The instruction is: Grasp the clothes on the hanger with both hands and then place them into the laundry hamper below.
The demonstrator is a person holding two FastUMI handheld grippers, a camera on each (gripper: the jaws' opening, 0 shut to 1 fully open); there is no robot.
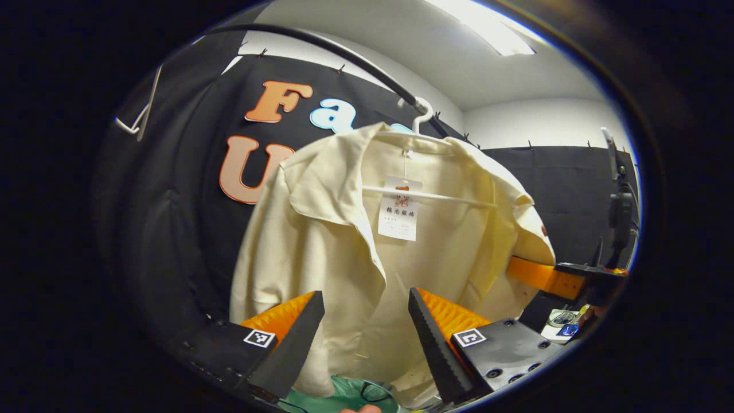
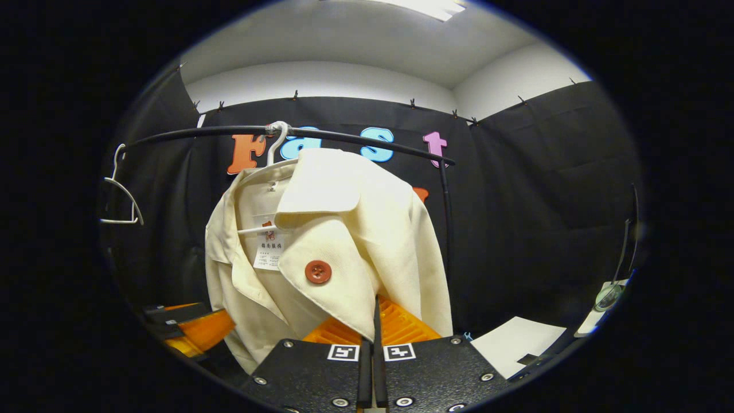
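On white hanger (image 2: pixel 276 140), cream woven jacket (image 2: pixel 344 229), right tongs (image 2: pixel 375 312) pinching lapel, left tongs (image 1: pixel 367 321) agape.

You have a cream, wide-collared cloth jacket (image 1: pixel 344 241) hanging open on a white plastic hanger (image 1: pixel 427 195) hooked over a black rail, a white paper tag dangling inside its neck. A round red button (image 2: pixel 318 271) sits on its front lapel. Below its hem, a green laundry hamper's (image 1: pixel 344 396) rim peeks out

A spare hanger (image 2: pixel 121 195) hangs beside white paper (image 2: pixel 516 344).
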